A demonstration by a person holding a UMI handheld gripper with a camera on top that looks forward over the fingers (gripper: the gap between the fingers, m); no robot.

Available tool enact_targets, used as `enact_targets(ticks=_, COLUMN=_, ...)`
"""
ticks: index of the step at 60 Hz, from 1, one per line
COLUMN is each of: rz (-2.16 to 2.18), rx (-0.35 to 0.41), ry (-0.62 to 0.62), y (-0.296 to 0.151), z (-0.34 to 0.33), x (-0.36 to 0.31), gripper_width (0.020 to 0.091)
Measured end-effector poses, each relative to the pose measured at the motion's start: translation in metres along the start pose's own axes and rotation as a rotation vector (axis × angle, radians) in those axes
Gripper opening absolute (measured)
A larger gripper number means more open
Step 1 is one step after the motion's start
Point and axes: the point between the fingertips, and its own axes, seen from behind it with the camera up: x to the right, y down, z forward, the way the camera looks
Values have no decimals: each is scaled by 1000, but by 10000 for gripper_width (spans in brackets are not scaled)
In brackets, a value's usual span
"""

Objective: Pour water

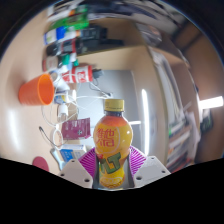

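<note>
Starting at your left, an orange cup [37, 90] stood well apart from everything you were handling, lying tipped in the view with its mouth turned toward the middle of the scene, and I could not see whether it held any water. Just inboard of it sat a cluster of small items, a clear glass [64, 103] and some packets with red labels [76, 128], too small for me to name with certainty. From that layout I judged you were early in the job: the bottle was in hand, but nothing showed a pour under way, since the bottle stood upright along the fingers and its yellow cap [114, 104] looked to be on. What was left, as I read it, was to bring the bottle over to a receiving vessel, get the cap off if it really was sealed, and tilt. Moving to the centre, the bottle [111, 146], filled with orange drink and wearing a bright label, sat directly between your fingers, with the pink pads [90, 160] showing at either side of its lower body. Your gripper [111, 172] appeared clamped on it, both pads pressed against the label with no gap I could make out. To your right there was only a pale wall [165, 100] and a bright window-like patch, nothing bearing on the task.
</note>
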Motion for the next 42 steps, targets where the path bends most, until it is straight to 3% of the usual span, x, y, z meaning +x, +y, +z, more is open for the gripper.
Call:
enact_targets(ticks=10, rz=-550, rx=121, ry=80, y=-58, z=24, x=-12, gripper_width=407)
enact_targets(ticks=23, rz=-873, rx=197, ry=44, y=-72, z=29, x=-46, gripper_width=409)
enact_targets(ticks=34, rz=-872, rx=203, ry=36, y=-72, z=30, x=-49, gripper_width=406)
enact_targets(ticks=42, rz=-701, rx=166, ry=22, y=-61, z=37, x=-35, gripper_width=405)
